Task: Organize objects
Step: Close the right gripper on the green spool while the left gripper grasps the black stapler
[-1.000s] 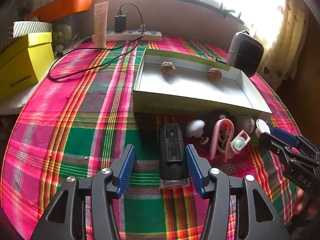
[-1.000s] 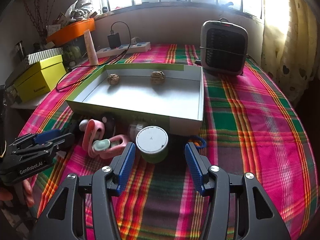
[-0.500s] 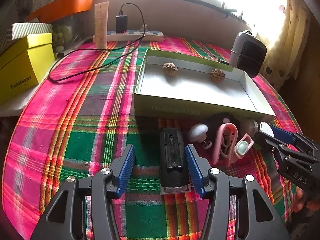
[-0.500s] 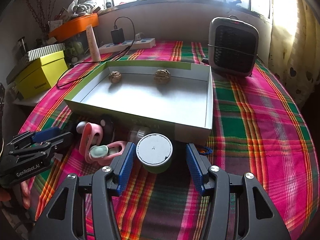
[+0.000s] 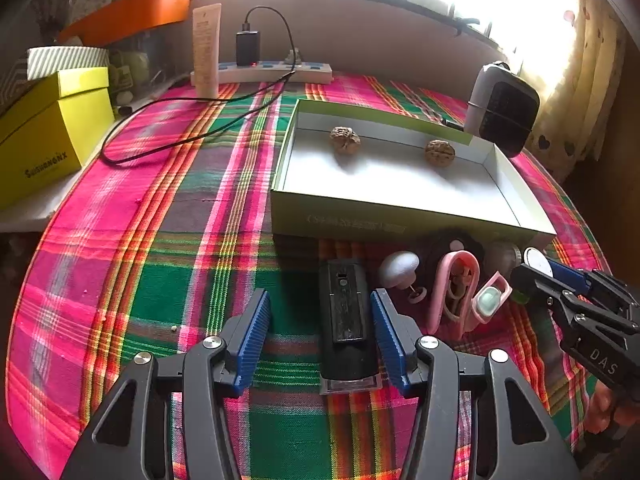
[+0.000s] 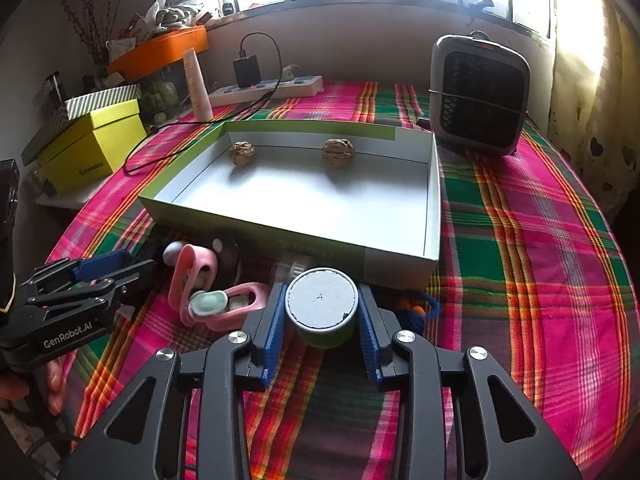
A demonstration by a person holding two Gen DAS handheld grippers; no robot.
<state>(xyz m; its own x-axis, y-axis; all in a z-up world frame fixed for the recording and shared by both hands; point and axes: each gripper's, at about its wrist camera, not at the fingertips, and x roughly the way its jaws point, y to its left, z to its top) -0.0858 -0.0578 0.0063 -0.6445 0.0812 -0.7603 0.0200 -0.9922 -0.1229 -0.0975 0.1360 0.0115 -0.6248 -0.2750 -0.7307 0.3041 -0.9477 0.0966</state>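
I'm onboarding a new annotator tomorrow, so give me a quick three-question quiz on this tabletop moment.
1. True or false: the right claw has its fingers on either side of the round green canister.
2. How many walnuts lie in the open tray?
3. Which thing lies between the left claw fingers? A) pink clip B) black rectangular device C) white knob

Key: 1 true, the blue pads sit at its two sides. 2 two, both near the far wall. 3 B; the left claw is open, with a gap on its left side.
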